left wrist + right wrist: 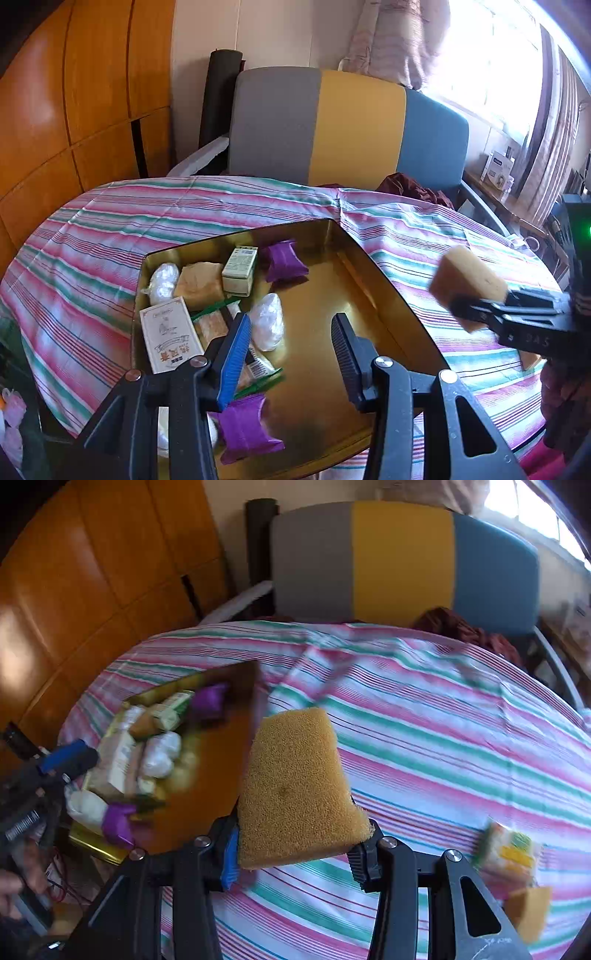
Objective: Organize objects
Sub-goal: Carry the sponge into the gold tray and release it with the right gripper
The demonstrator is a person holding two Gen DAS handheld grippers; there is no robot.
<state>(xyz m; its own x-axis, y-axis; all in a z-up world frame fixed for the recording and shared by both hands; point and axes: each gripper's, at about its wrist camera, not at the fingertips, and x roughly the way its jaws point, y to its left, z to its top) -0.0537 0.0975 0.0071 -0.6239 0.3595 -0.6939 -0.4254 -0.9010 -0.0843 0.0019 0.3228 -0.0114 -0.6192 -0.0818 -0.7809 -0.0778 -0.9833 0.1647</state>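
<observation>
My left gripper hangs open over the gold tray, with nothing between its fingers. The tray holds two purple packets, a white printed box, a small green-and-white box, white wrapped bundles and a tan block. My right gripper is shut on a yellow sponge, held in the air to the right of the tray. The left wrist view shows that sponge at the right, above the cloth. The left gripper appears blurred at the tray's near-left side.
A striped cloth covers the round table. A yellow-green packet and a second sponge piece lie on it at the right. A grey, yellow and blue chair stands behind, wooden panels to the left.
</observation>
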